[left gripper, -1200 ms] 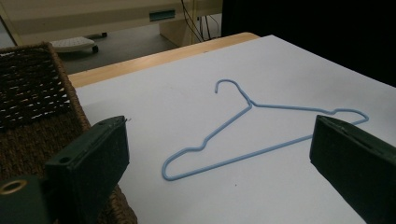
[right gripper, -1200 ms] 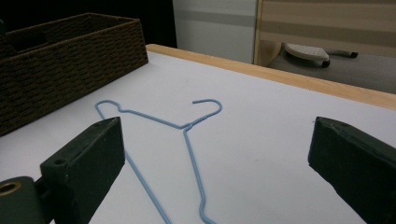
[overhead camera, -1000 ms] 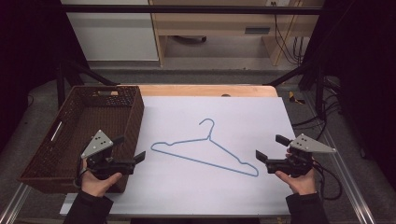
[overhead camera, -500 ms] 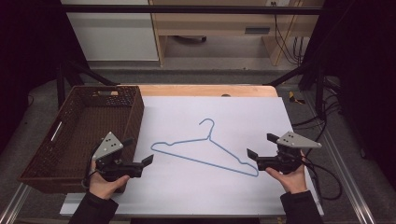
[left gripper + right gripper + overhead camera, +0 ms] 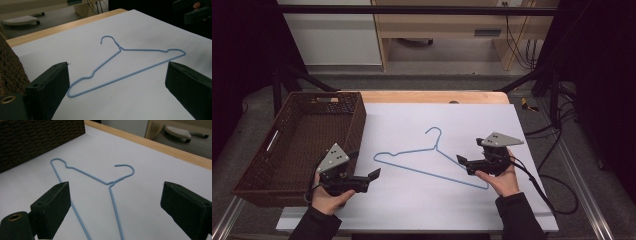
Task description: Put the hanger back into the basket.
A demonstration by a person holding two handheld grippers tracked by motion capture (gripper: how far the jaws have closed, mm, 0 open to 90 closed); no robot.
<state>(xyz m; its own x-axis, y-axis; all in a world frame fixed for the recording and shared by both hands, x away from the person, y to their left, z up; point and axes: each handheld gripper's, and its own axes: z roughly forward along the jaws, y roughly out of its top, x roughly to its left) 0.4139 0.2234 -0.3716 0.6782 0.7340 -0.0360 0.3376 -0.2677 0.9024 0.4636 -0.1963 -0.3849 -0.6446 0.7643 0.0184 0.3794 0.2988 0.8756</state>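
Hanger (image 5: 432,161) flat on table, between both open jaws, untouched

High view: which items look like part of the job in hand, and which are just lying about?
Likely in play:
- blue wire hanger, flat on the white sheet
- left gripper and right gripper, both open and aimed at it

Lying about, as far as shown:
- brown wicker basket
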